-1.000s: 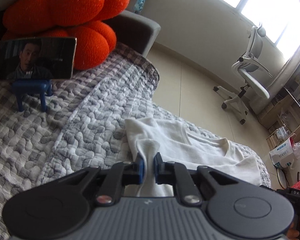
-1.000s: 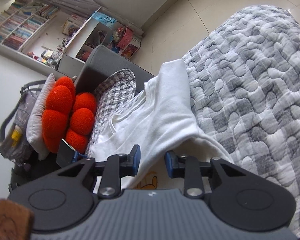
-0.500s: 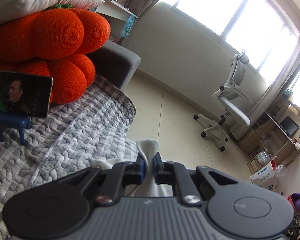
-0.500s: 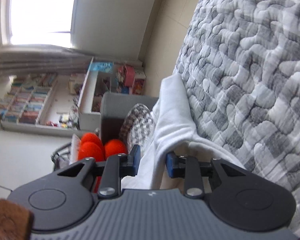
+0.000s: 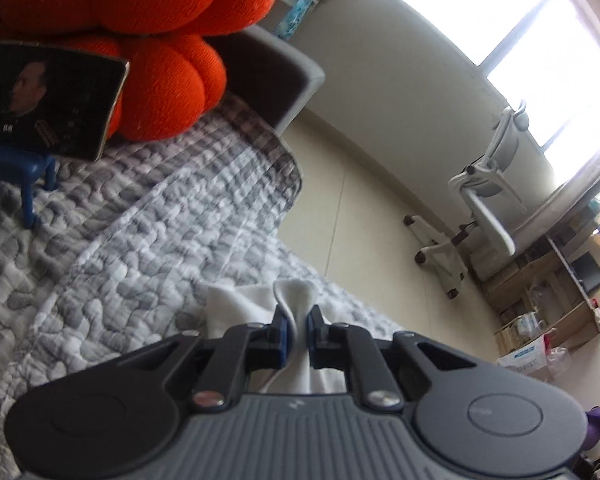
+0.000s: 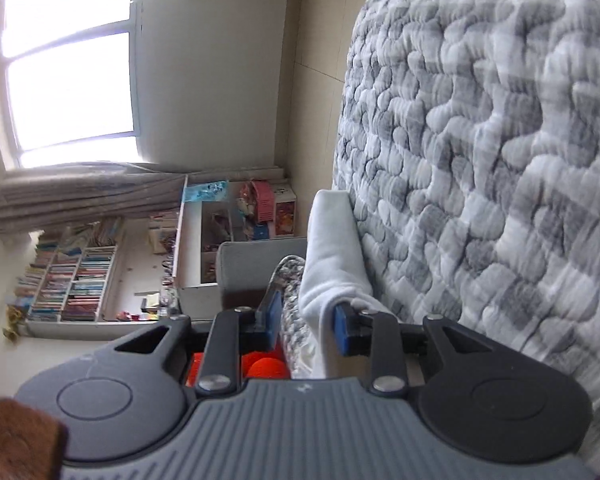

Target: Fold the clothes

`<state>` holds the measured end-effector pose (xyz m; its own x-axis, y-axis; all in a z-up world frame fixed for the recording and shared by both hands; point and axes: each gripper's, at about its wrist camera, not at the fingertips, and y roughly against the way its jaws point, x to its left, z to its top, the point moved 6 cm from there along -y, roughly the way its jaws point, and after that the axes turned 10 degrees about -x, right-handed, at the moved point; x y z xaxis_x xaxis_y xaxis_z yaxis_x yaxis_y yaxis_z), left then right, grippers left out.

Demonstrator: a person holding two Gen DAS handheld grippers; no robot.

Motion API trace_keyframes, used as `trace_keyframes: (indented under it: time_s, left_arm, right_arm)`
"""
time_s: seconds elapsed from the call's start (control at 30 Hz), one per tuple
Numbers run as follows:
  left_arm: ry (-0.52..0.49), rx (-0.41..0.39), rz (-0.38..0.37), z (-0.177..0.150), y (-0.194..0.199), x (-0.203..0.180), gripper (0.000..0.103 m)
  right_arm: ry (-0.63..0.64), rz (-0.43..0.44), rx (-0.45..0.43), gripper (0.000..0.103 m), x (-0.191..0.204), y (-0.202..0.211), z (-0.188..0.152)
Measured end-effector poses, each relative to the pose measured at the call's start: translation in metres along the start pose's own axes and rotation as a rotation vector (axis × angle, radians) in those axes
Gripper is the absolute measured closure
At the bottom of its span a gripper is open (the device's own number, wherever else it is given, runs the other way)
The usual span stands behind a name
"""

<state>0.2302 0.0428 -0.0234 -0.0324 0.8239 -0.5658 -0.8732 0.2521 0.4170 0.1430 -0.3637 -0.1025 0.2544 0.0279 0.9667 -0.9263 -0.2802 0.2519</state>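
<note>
A white garment [image 5: 236, 308] lies on the grey quilted bed [image 5: 140, 272]. My left gripper [image 5: 297, 330] is shut on a bunched fold of it, and a tuft of cloth sticks up past the blue pads. In the right wrist view the garment [image 6: 332, 248] runs as a thick white fold along the quilt [image 6: 480, 160] towards my right gripper [image 6: 308, 324]. That gripper's jaws stand apart. The fold lies between them and drapes against the right-hand pad. A gap shows beside the left-hand pad.
Orange knotted cushions [image 5: 160, 40] lean on a grey sofa arm [image 5: 268, 80] at the bed's head, with a phone [image 5: 48, 108] on a blue stand in front. A white office chair [image 5: 484, 200] stands on the floor. Bookshelves [image 6: 72, 272] line the far wall.
My left gripper has carried its pinched fold towards the bed's head, so less of the spread garment shows. My right gripper has rolled strongly, and the fold now fills less of its gap.
</note>
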Motion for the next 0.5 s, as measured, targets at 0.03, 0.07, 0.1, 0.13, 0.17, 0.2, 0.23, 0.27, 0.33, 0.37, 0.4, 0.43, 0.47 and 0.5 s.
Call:
trace_keyframes:
  time_s: [0.03,0.07,0.1,0.13,0.17,0.2,0.23,0.27,0.33,0.37,0.4,0.43,0.47,0.5]
  left_arm:
    - [0.001,-0.008,-0.016,0.002,0.003,-0.006,0.094]
    - [-0.003,-0.010,-0.022,0.002,0.004,-0.010,0.094]
    - [-0.012,-0.006,-0.016,0.001,0.004,-0.011,0.094]
    - [-0.012,0.003,-0.008,-0.001,0.003,-0.011,0.094]
    - [-0.001,0.015,0.002,-0.003,0.000,-0.007,0.094]
    - [0.021,0.030,0.007,-0.005,-0.002,-0.003,0.094]
    - [0.052,0.041,0.003,-0.007,-0.004,0.000,0.094]
    - [0.075,0.043,-0.008,-0.006,-0.004,0.001,0.094]
    - [0.111,0.037,-0.042,-0.004,0.000,-0.002,0.094]
    - [0.130,0.032,-0.062,-0.002,0.003,-0.005,0.094]
    - [0.150,0.027,-0.081,0.000,0.005,-0.008,0.094]
    - [0.168,0.021,-0.100,0.002,0.008,-0.011,0.094]
    - [0.184,0.015,-0.118,0.005,0.010,-0.014,0.094]
    - [0.199,0.008,-0.136,0.007,0.013,-0.017,0.094]
  right_arm:
    - [0.011,-0.016,0.004,0.070,-0.001,0.000,-0.002]
    - [0.030,-0.039,0.008,0.070,-0.003,0.000,-0.003]
    - [0.056,-0.066,0.021,0.070,-0.003,0.000,-0.005]
    - [0.114,-0.100,0.047,0.070,-0.001,-0.001,-0.009]
    - [0.178,-0.134,0.076,0.070,0.002,-0.002,-0.013]
    - [0.242,-0.169,0.106,0.070,0.005,-0.003,-0.017]
    - [0.323,-0.177,0.148,0.067,0.011,-0.006,-0.025]
    - [0.365,-0.165,0.177,0.059,0.014,-0.008,-0.031]
    - [0.404,-0.132,0.190,0.058,0.018,-0.013,-0.039]
    - [0.406,-0.114,0.166,0.058,0.019,-0.016,-0.041]
    - [0.414,-0.120,0.139,0.058,0.017,-0.021,-0.042]
    - [0.423,-0.132,0.111,0.058,0.015,-0.027,-0.043]
    - [0.437,-0.149,0.091,0.061,0.012,-0.034,-0.046]
    - [0.443,-0.151,0.077,0.062,0.010,-0.036,-0.047]
